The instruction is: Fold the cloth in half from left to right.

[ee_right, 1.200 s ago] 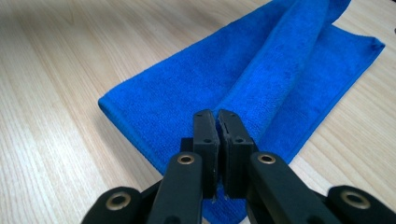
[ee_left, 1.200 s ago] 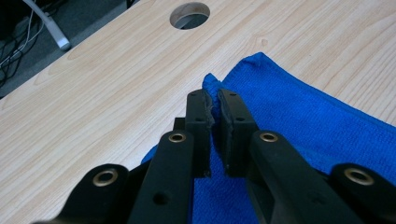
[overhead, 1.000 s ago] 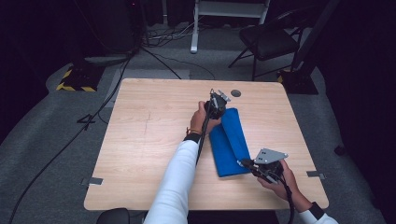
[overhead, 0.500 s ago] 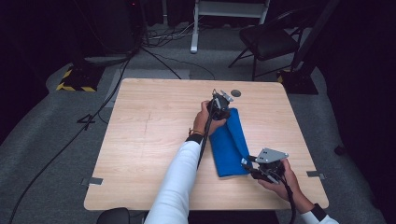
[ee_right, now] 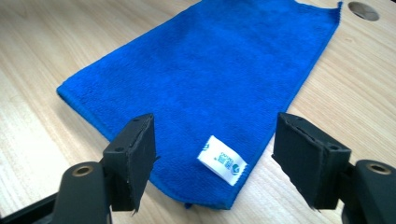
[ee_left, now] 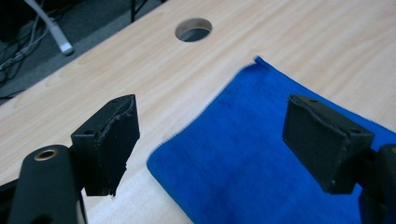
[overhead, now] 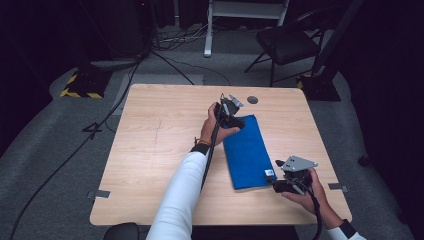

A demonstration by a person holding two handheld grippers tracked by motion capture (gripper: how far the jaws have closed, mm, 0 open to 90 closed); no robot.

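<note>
The left gripper (overhead: 239, 121) has its jaws spread wide, and they have just been opening. In the left gripper view its two black pads (ee_left: 109, 142) stand apart with nothing pinched between them, a corner of the blue cloth (ee_left: 252, 154) lying flat on the wood below the gap. Beyond that corner, toward 12 o'clock, a round hole (ee_left: 193, 29) is cut in the table (ee_left: 116, 70).

The right gripper (overhead: 278, 184) is also wide open, its jaws likewise just opened. In the right gripper view the pads (ee_right: 135, 158) stand either side of the cloth's (ee_right: 210, 70) near edge without pressing on it, and a small white label (ee_right: 222, 160) with blue print sits on the cloth between them.

From the high view the cloth (overhead: 247, 150) lies flat, folded into a long rectangle, right of the table's middle. Its long axis runs roughly from 11 o'clock to 5 o'clock. The left gripper is at its 11 o'clock end, the right gripper just off its 5 o'clock corner, beside the label (overhead: 269, 172). The hole (overhead: 252, 100) lies near the table's (overhead: 150, 150) far edge, at 12 o'clock from the cloth.

The person's left arm in a white sleeve (overhead: 180, 195) reaches in from 6 o'clock; the right hand (overhead: 307, 192) enters at the 5 o'clock corner. Around the table, cables (overhead: 165, 55) trail over grey floor and a dark chair (overhead: 285, 45) stands at 1 o'clock.
</note>
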